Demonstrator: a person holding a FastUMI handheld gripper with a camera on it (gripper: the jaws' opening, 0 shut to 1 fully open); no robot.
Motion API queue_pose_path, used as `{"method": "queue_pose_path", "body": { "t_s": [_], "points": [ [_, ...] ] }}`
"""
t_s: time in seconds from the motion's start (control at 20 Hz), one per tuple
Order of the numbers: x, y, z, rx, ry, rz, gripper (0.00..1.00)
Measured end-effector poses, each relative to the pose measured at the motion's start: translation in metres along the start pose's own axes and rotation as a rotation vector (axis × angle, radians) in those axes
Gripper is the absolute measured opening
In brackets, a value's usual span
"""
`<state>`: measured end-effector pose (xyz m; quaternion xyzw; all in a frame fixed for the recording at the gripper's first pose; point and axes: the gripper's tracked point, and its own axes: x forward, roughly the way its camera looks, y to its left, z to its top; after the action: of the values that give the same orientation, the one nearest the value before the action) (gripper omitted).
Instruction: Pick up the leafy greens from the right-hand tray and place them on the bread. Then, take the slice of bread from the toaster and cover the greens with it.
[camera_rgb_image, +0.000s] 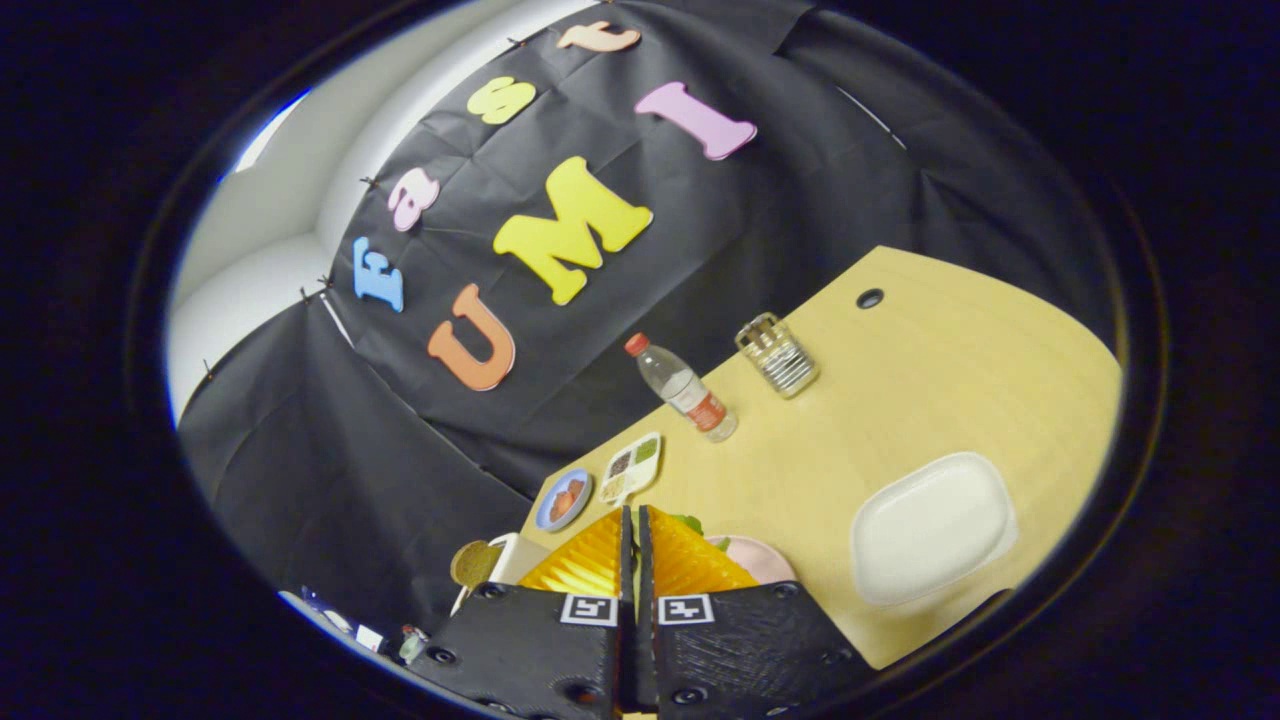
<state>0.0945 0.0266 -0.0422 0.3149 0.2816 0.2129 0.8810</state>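
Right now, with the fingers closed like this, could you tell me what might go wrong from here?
1. The fingers are together with nothing between them, and the greens sit just beyond them on the pink plate; unopened, they might push the greens off.
2. The view is tilted, so the approach may be skewed.
3. The toaster with its bread stands close beside the fingers and could be knocked.

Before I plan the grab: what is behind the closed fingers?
Beyond the gripper, a pink plate with a bit of leafy greens peeks out; the fingers cover the rest.
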Motion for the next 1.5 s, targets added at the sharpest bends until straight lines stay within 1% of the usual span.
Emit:
{"method": "queue_pose_path", "body": {
  "t_s": [0.2,0.35,0.45,0.6,0.8,0.9,1.1,1.3,1.45,1.5],
  "points": [
    [0.038,0.036,-0.047,-0.005,0.061,0.042,0.00],
    [0.060,0.045,-0.080,0.016,0.107,0.062,0.00],
    [0.069,0.038,-0.092,0.033,0.121,0.054,0.00],
    [0.071,0.010,-0.101,0.038,0.140,0.000,0.00],
    [0.059,-0.032,-0.086,0.023,0.098,-0.079,0.00],
    [0.057,-0.049,-0.086,0.014,0.097,-0.112,0.00],
    [0.061,-0.073,-0.097,0.002,0.126,-0.164,0.00],
    [0.055,-0.077,-0.093,-0.084,0.104,-0.216,0.01],
    [0.048,-0.077,-0.084,-0.143,0.077,-0.257,0.16],
    [0.045,-0.076,-0.081,-0.155,0.067,-0.272,0.25]
  ]
}}
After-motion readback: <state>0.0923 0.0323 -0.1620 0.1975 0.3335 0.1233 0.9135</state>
